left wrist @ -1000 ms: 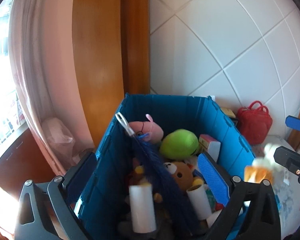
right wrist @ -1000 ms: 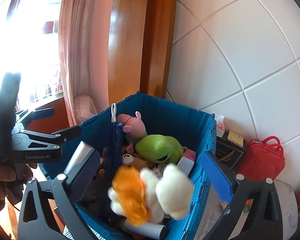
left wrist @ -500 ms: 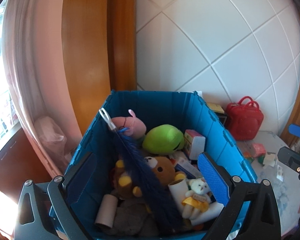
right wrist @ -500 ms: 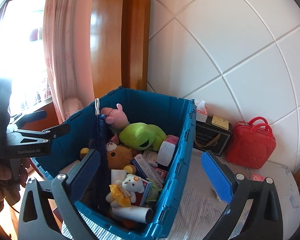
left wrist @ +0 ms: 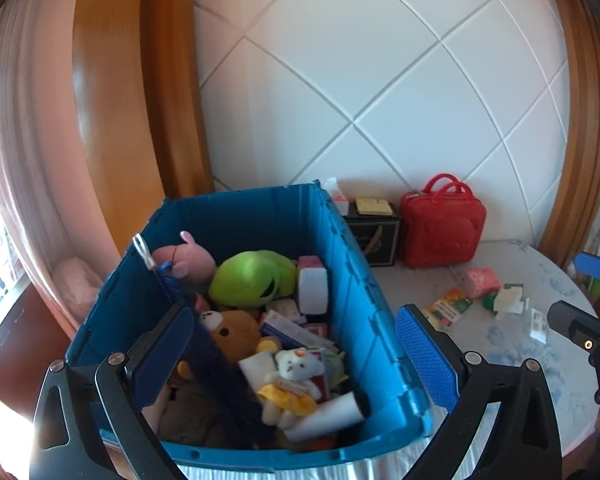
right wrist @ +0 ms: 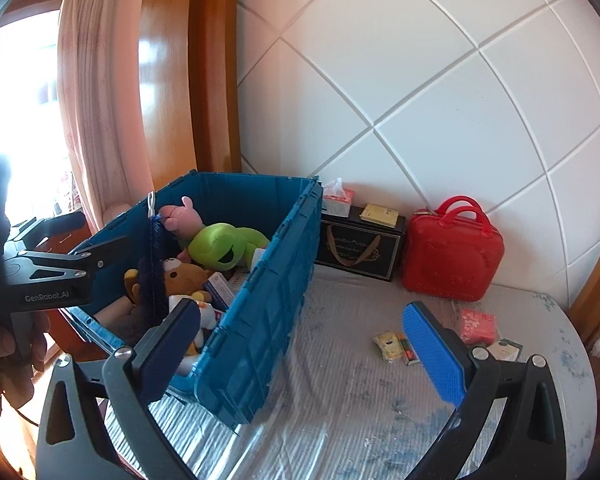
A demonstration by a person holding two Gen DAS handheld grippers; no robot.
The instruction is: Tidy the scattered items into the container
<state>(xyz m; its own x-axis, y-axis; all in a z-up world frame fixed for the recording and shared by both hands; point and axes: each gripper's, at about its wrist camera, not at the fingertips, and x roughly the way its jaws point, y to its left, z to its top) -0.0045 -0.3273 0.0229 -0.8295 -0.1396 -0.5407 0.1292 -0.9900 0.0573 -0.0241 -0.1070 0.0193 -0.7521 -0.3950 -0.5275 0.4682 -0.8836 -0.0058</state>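
Observation:
The blue crate point(left wrist: 352, 264) holds plush toys: a pink pig, a green frog point(left wrist: 252, 278), a brown bear and a small white bear in a yellow dress point(left wrist: 292, 380), plus a dark brush and paper rolls. My left gripper point(left wrist: 296, 354) hangs open over the crate's near end with nothing in it. My right gripper point(right wrist: 302, 348) is open and empty, above the table just right of the crate point(right wrist: 268, 300). Loose items lie on the table: a pink packet point(right wrist: 476, 326), a yellow packet point(right wrist: 388, 344) and small boxes point(left wrist: 508, 300).
A red case point(right wrist: 450, 256) and a black box point(right wrist: 358, 250) with a tissue pack on it stand against the white tiled wall. A wooden frame and pink curtain are to the left. The round table's edge curves at the right. A hand holds the left gripper's handle.
The right gripper let go of the white bear in the yellow dress, which now lies in the crate. Both grippers have drawn back and turned right, bringing the table into view.

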